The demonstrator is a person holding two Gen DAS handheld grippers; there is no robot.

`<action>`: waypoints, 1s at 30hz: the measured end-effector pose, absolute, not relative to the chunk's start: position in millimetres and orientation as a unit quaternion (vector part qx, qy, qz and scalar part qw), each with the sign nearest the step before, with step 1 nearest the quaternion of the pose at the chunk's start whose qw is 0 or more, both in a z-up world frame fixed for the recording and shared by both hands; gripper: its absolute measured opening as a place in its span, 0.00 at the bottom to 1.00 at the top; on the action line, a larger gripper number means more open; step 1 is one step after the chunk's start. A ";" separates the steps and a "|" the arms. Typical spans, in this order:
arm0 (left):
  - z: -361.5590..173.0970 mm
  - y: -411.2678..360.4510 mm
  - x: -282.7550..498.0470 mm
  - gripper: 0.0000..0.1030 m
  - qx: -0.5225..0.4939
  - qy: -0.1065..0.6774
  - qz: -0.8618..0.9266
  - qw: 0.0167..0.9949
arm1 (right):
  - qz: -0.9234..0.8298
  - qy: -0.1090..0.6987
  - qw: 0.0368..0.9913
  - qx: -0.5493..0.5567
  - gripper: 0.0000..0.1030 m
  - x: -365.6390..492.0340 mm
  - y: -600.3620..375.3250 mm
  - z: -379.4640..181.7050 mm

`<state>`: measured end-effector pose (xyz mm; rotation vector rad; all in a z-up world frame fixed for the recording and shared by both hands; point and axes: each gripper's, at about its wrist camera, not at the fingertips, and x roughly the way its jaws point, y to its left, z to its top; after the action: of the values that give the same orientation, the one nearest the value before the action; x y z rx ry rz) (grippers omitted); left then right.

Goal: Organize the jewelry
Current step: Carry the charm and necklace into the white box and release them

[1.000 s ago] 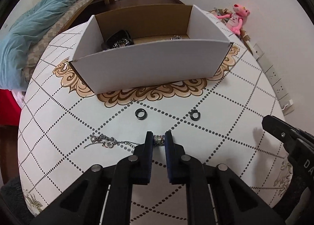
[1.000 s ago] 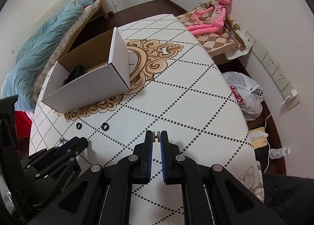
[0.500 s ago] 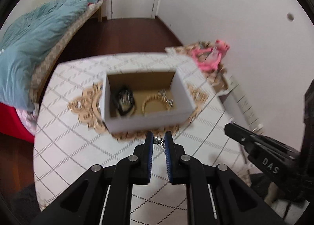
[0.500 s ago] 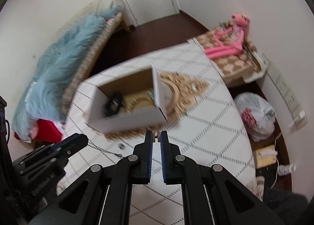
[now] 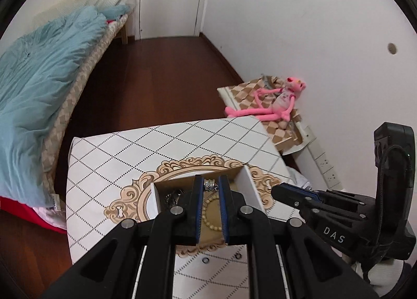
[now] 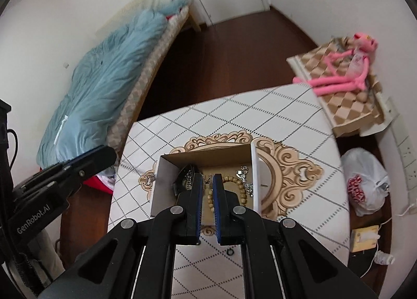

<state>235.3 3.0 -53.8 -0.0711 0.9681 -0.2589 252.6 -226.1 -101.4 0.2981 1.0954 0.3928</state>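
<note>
Left gripper (image 5: 211, 184) clamped on silver bead ring (image 5: 210, 184) over the cardboard box (image 6: 163, 181) on the bench (image 5: 109, 158); right gripper (image 6: 207, 179) nearly together, empty; ring's light, rigid, slick, likely to pop out, so pinching across the band looks right.

A white, diamond-patterned worktop (image 6: 299, 121) carries an open cardboard box (image 6: 164, 184) at its middle; two small dark rings (image 5: 205, 260) lie nearer.
</note>
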 end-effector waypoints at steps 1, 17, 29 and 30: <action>-61.5 3.1 245.2 0.09 -0.030 0.473 -0.121 0.872 | 0.185 0.525 0.819 0.141 0.08 261.7 -223.4 -108.9; -144.2 17.2 312.5 0.19 -0.062 0.574 -0.103 0.810 | 0.202 0.615 0.753 0.117 0.09 320.0 -192.4 -181.4; -134.3 47.7 292.3 0.97 -0.016 0.543 -0.007 0.839 | 0.181 0.604 0.770 0.094 0.46 318.7 -191.0 -170.9; -133.9 49.8 287.6 0.97 -0.015 0.539 -0.002 0.842 | 0.177 0.601 0.774 0.088 0.54 317.0 -191.6 -168.8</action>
<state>287.6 49.8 -133.9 -0.0307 1.1374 -0.0036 317.0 -191.6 -168.8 0.1915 1.3021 0.3832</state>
